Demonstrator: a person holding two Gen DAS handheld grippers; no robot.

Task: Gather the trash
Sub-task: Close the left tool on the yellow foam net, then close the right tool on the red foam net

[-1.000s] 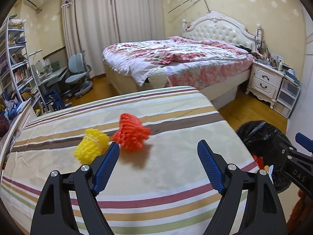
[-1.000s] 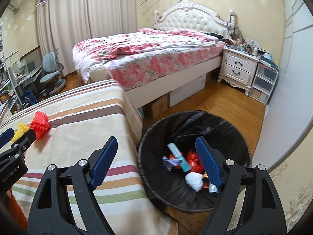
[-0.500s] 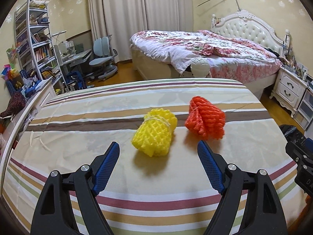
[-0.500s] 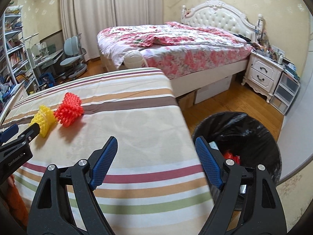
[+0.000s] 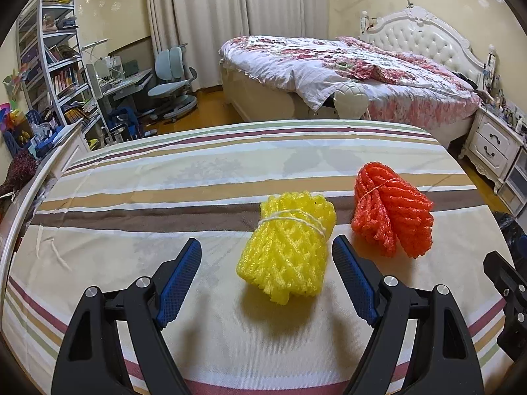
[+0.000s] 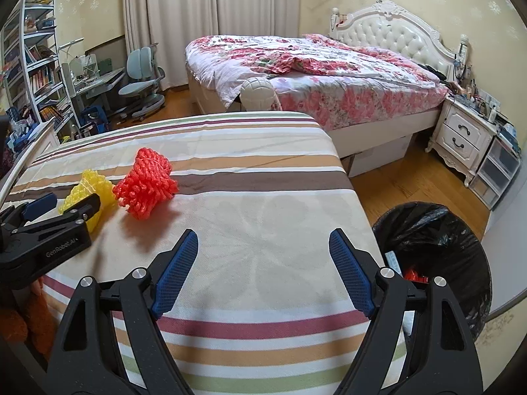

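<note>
Writing: "GenRobot.AI" in pale letters on side of left gripper's black body, read in right wrist view; no other legible text.
Left gripper [image 5: 266, 276]: jaws wide apart, nothing pinched. Blue pads flank near end of yellow foam net bundle [image 5: 286, 247]; right pad sits just beside bundle's edge, can't tell if touching; left pad well clear.
Right gripper [image 6: 263, 270]: jaws wide apart, empty, over bare striped tablecloth [image 6: 263, 217]; pads touch nothing.
Left gripper from right cam [image 6: 62, 205]: enters at 9 o'clock, tips up against yellow bundle [image 6: 85, 191].
Yellow bundle: foam fruit netting, rolled, tied w/ white string round its middle; lies on cloth, centre of left view.
Orange-red foam net bundle [image 5: 392, 210]: tied w/ thin string, fanned out at near end; at 2 o'clock from yellow one, just beside it, small gap between in left view. In right view [image 6: 146, 184] it's at 10 o'clock of right gripper, well apart from pads.
Trash bin [image 6: 434, 263]: black liner, on wood floor at 3 o'clock of right gripper, just off table's edge; red scrap + pale bits inside, partly hidden by right finger.
Background: bed [image 6: 313, 65] w/ floral quilt, at 12 o'clock beyond table.
</note>
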